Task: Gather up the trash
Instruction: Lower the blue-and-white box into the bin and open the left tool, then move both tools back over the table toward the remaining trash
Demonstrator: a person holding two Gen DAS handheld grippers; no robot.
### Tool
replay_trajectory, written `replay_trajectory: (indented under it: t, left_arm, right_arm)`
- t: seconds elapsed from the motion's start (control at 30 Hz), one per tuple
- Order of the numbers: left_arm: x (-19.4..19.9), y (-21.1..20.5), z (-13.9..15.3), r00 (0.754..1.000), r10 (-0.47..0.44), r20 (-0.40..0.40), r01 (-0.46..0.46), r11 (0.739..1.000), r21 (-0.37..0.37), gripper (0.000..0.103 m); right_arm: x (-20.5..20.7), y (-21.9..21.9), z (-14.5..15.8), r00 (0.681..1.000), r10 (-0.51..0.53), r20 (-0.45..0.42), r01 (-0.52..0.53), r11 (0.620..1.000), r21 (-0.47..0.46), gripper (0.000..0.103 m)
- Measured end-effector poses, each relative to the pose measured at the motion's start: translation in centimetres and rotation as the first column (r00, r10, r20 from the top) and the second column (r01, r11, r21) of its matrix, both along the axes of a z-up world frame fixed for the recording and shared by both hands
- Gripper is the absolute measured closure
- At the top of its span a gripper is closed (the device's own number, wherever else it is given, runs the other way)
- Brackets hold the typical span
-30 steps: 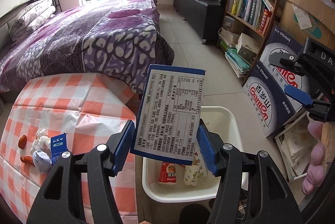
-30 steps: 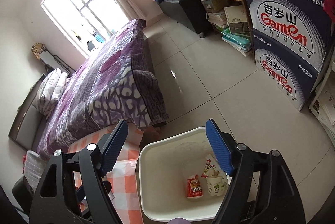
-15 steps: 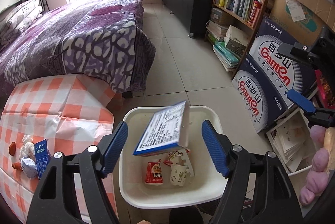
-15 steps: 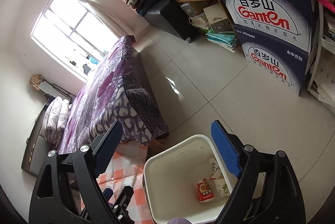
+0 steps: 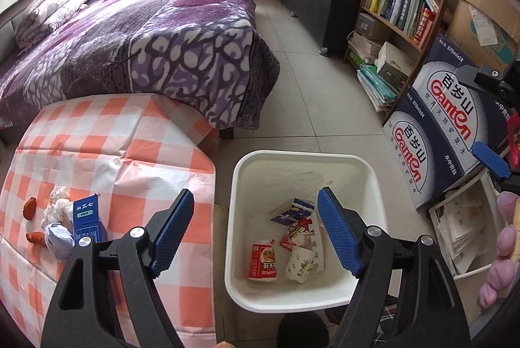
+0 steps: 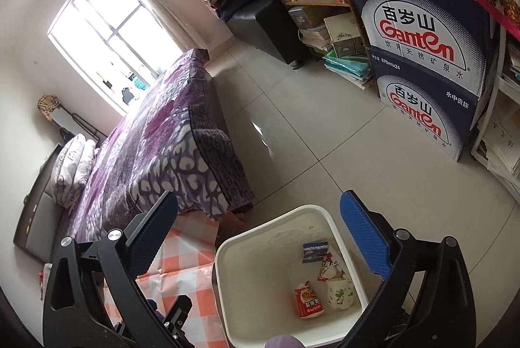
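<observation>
My left gripper (image 5: 255,201) hangs over the white bin (image 5: 305,154); its jaws are opening and nothing is between them. In the bin lie a blue-and-white box (image 5: 292,211), a red wrapper (image 5: 297,231), a red snack packet (image 5: 263,262) and a floral paper cup (image 5: 300,265). My right gripper (image 6: 258,201) is also above the bin (image 6: 269,223), jaws opening and empty. On the checked table (image 5: 130,153) to the left remain a small blue carton (image 5: 86,216), crumpled tissue (image 5: 57,205), a crumpled wrapper ball (image 5: 58,239) and orange scraps (image 5: 30,208).
A purple-covered bed (image 5: 146,49) stands behind the table. Stacked dark blue water cartons (image 5: 438,133), a bookshelf (image 5: 406,0) and piles of papers (image 5: 464,227) line the right. A black bench (image 5: 318,0) is at the back. Tiled floor (image 5: 308,107) lies between.
The left gripper let go of the blue-and-white box, which tipped and fell into the bin. Both grippers' jaws have spread wider.
</observation>
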State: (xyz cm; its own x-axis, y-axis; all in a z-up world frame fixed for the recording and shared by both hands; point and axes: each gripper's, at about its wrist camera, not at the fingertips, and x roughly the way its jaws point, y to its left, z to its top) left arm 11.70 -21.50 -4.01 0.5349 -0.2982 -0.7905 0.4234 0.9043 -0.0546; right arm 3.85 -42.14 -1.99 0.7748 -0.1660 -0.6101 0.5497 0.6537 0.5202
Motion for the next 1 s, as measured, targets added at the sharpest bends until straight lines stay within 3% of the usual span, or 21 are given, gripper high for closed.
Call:
replay_trajectory:
  t: [0.27,0.6,0.8,1.0]
  left_arm:
    - [1.3,5.3,-0.4,0.997,0.083,0.004,-0.083,0.996,0.025,0.026]
    - [3.1,13.6,-1.2,0.978,0.210,0.002,-0.210,0.975,0.067,0.026]
    - [4.1,19.2,-1.8,0.953,0.302,-0.001,-0.300,0.949,0.094,0.026]
    - [6.0,25.5,-2.8,0.917,0.399,-0.016,-0.393,0.910,0.131,0.026]
  right_arm:
    - [2.5,3.9,-0.2,0.995,0.033,-0.089,-0.041,0.996,-0.084,0.007]
    - [6.3,10.7,-1.3,0.968,0.155,-0.196,-0.182,0.975,-0.129,0.007]
    - [8.4,15.8,-2.6,0.932,0.245,-0.267,-0.293,0.943,-0.159,0.007]
    - [9.5,20.5,-3.1,0.895,0.347,-0.279,-0.404,0.897,-0.181,0.007]
